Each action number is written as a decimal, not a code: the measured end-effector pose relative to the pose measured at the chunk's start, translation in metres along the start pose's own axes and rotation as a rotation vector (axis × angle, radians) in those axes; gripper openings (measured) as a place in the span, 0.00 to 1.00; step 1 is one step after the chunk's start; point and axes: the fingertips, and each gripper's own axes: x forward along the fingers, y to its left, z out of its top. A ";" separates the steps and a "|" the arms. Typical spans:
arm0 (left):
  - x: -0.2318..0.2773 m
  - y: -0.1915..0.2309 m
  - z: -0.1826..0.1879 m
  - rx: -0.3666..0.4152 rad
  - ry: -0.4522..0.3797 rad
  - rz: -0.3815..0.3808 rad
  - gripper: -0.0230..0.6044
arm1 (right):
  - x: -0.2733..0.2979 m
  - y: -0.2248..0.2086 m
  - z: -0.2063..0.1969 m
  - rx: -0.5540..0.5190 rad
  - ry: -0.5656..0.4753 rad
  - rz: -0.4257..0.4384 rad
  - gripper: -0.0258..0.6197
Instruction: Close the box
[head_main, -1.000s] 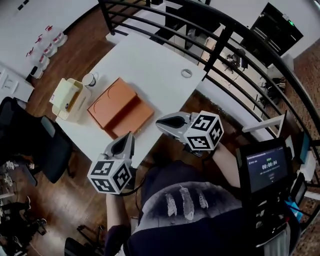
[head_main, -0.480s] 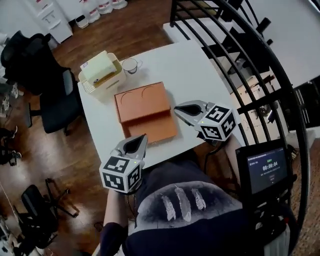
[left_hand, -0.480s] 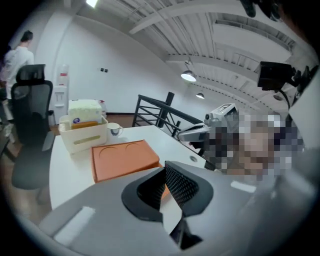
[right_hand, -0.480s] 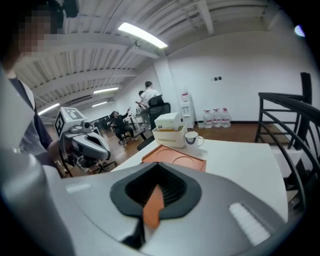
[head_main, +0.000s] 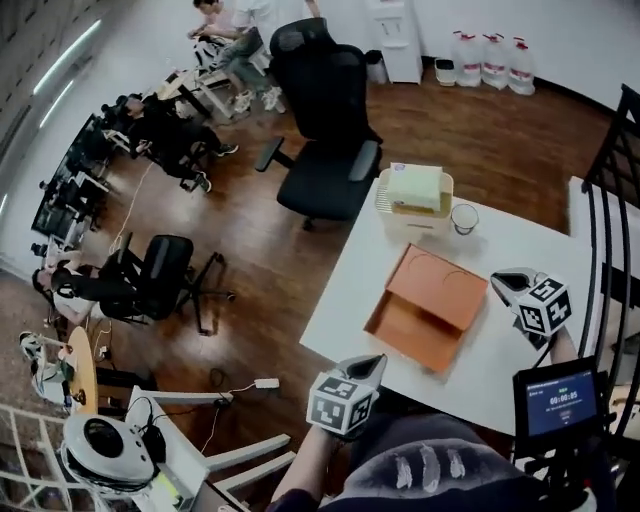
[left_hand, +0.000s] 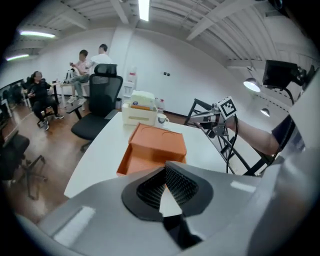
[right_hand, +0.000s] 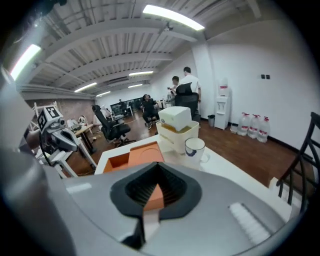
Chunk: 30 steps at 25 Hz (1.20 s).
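Observation:
An orange box lies open on the white table (head_main: 362, 300). Its lid (head_main: 446, 288), marked with two round imprints, lies folded back flat beside the shallow tray (head_main: 414, 336). My left gripper (head_main: 374, 361) is shut and empty, off the table's near edge, pointing at the tray. The right gripper (head_main: 498, 280) is also shut and empty, hovering just right of the lid. The left gripper view has the box (left_hand: 158, 144) ahead of the shut jaws. From the right gripper view, the box (right_hand: 144, 153) shows ahead and partly through the jaw gap.
A cream basket (head_main: 412, 208) holding a pale box stands at the table's far end, a white mug (head_main: 463, 218) beside it. A black office chair (head_main: 326, 130) stands beyond. Black railing (head_main: 608, 190) runs along the right. People sit at desks far left.
The head view has swung left, now taking in floor, chairs and people. The box sits further right in view. Both grippers stay shut and stand farther apart.

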 end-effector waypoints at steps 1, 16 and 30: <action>-0.002 0.004 -0.007 -0.027 0.003 0.035 0.06 | 0.010 -0.006 0.007 -0.033 0.014 0.018 0.05; 0.067 0.040 -0.103 -0.333 0.138 0.219 0.06 | 0.154 -0.052 -0.017 -0.405 0.395 0.121 0.05; 0.123 0.056 -0.121 -0.474 0.251 0.239 0.06 | 0.189 -0.074 -0.048 -0.430 0.549 0.154 0.05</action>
